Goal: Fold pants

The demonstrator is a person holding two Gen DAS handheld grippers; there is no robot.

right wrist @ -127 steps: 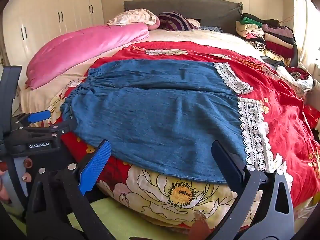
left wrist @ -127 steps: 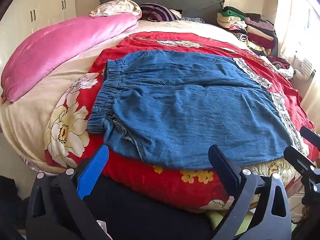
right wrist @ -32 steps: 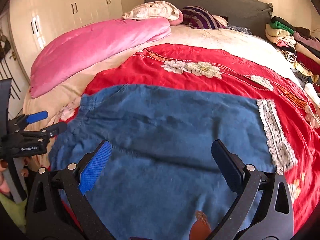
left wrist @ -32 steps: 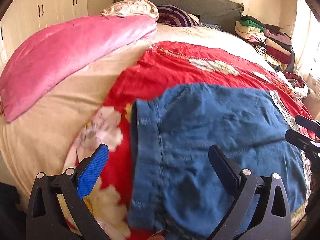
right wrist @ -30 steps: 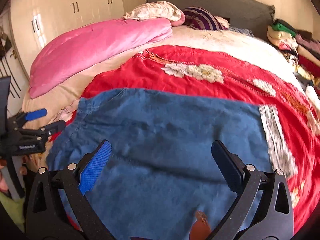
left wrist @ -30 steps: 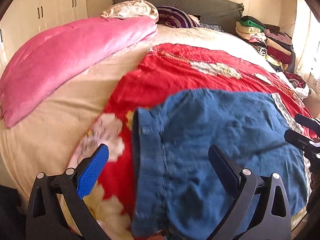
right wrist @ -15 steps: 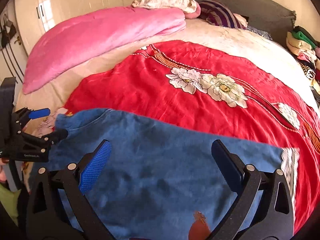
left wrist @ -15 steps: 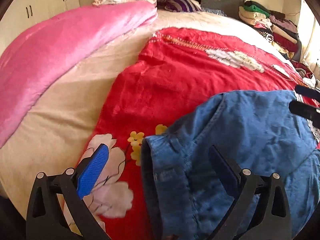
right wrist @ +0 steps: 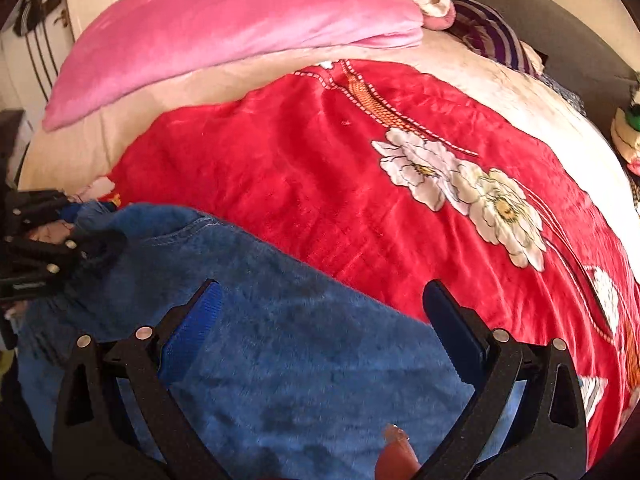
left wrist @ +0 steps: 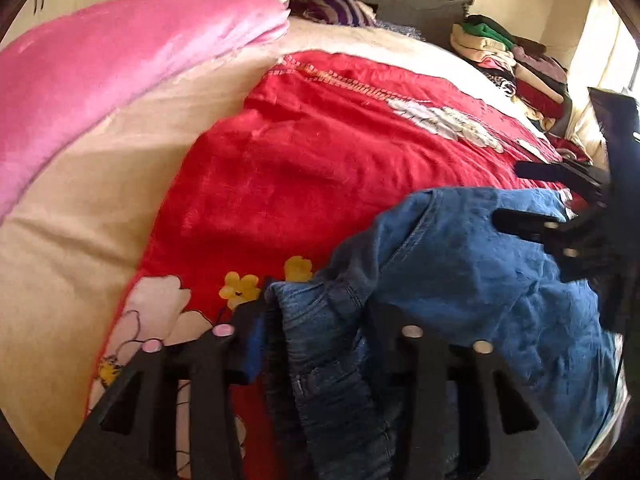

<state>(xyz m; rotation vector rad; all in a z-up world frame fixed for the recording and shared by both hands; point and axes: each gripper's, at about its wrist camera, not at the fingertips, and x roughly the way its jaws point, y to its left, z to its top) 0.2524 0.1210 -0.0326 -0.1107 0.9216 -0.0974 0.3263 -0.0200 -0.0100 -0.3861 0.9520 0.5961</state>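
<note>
The blue pants (left wrist: 460,280) lie bunched on the red blanket (left wrist: 300,160) at the near side of the bed (left wrist: 60,248). The left tool (left wrist: 316,320) has its fingers pressed together on the gathered waistband of the pants. The right tool (right wrist: 320,316) is spread wide above the blue cloth and holds nothing; a pink quilt (right wrist: 224,28) lies behind.

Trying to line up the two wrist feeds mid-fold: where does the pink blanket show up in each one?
Left wrist view: the pink blanket fills the upper left, running from the left edge toward the pillows at top centre.
Right wrist view: the pink blanket lies across the top, left of centre, ending near the patterned pillow.
Shared landmark: the red flowered blanket lies just below and right of it in both, under the blue pants.
</note>
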